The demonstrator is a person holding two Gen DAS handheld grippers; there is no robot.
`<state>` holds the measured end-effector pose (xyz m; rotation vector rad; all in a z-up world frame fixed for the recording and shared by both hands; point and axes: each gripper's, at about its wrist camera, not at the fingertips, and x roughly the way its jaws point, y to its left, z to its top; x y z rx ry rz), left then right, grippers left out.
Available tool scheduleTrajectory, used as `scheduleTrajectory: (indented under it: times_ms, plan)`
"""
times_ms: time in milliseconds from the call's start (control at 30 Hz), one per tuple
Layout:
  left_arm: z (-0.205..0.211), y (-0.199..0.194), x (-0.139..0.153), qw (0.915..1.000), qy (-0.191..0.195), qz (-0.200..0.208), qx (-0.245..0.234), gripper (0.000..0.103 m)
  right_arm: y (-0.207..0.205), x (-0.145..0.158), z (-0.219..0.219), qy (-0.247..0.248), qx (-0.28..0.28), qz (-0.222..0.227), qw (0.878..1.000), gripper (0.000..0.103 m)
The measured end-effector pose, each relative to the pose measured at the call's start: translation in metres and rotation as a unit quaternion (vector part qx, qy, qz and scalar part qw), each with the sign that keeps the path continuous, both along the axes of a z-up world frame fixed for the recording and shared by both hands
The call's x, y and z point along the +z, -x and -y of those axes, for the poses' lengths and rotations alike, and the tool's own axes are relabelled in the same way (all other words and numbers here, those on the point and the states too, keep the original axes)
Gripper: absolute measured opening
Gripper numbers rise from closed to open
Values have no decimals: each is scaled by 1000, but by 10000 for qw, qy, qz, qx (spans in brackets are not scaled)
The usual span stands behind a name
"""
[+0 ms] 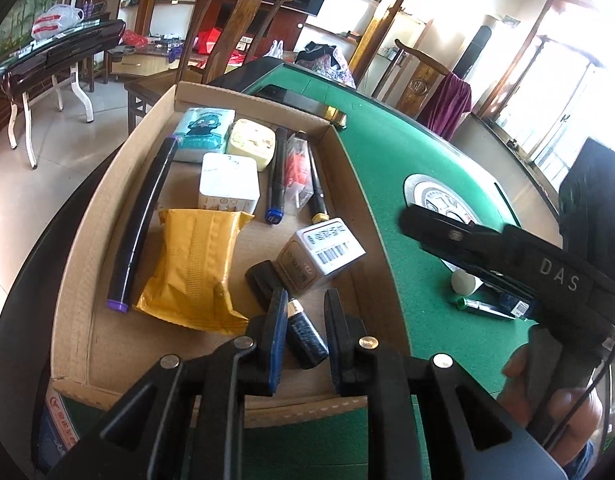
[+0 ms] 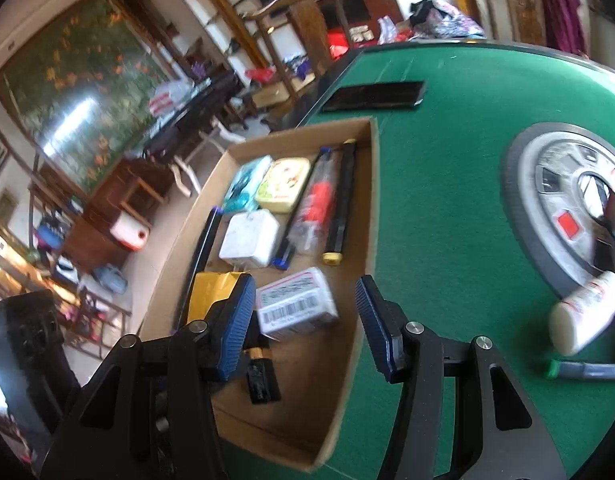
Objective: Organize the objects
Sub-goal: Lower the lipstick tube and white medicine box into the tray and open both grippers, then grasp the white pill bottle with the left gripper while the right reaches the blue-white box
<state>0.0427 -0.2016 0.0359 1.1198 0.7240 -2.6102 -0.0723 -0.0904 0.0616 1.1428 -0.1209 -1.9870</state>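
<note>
A shallow cardboard box (image 1: 107, 184) lies on the green table (image 1: 387, 152) and holds several items: a yellow packet (image 1: 191, 268), a white cube (image 1: 227, 180), a long black marker (image 1: 143, 220) and a barcoded box (image 1: 323, 252). My left gripper (image 1: 305, 320) is low over the box's near end, shut on a small black tube with a silver band (image 1: 307, 340). My right gripper (image 2: 305, 320) stands open above the barcoded box (image 2: 295, 304), nothing between its pads. It also shows from the side, the right gripper (image 1: 415, 220), in the left wrist view.
On the felt right of the box lie a white bottle (image 2: 583, 316) and a green-capped marker (image 2: 587, 370), by the table's round centre disc (image 2: 547, 220). A black slot (image 2: 375, 96) sits beyond the box. Wooden chairs (image 1: 243, 20) stand behind the table.
</note>
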Motion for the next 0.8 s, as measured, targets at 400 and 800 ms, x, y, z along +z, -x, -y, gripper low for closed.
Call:
scheduleTrajectory:
  times_ms: [400, 800]
  plan:
    - [-47, 11, 16, 9983, 370, -31, -449, 18, 30, -5, -139, 534, -1035, 195, 9930, 53]
    - [-134, 66, 17, 9820, 795, 188, -1701, 46, 34, -3, -264, 752, -2163, 2, 9734, 61]
